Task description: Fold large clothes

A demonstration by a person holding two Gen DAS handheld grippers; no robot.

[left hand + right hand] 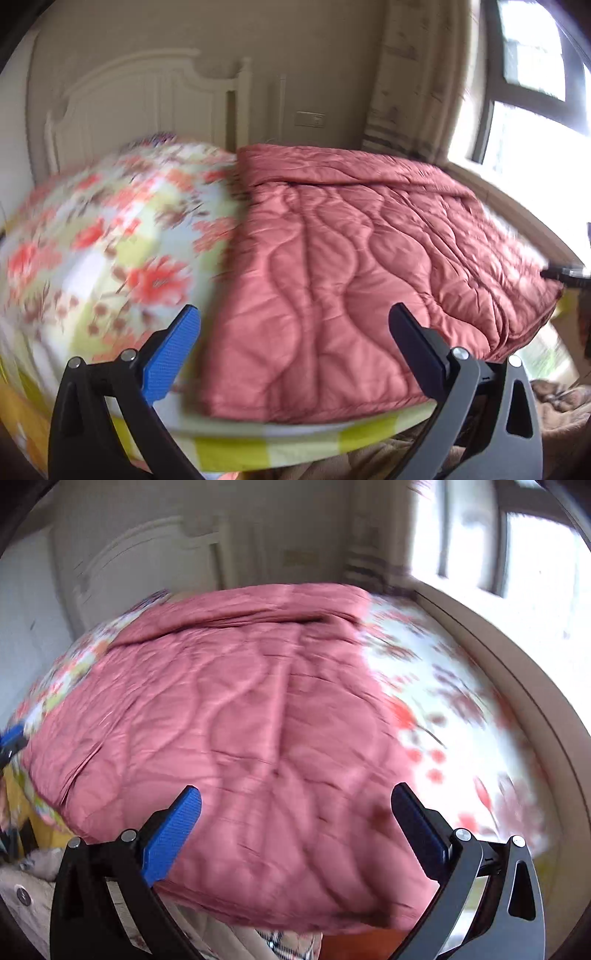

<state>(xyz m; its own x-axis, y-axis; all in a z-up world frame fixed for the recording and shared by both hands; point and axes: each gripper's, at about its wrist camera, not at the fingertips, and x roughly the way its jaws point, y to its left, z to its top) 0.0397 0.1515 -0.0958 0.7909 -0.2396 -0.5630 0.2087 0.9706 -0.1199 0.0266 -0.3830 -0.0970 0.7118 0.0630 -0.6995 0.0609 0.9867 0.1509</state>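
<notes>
A folded pink quilt (351,266) lies flat on the floral bed (92,229). The left gripper (295,347) and right gripper (295,830) hover wide open above its near edge, holding nothing.

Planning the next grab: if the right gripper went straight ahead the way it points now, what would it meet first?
Most likely the pink quilt: it fills the view between the open right gripper fingers, with its near edge just below them. Depth is unclear in the blurred fisheye picture, so contact could come slightly further in.
</notes>
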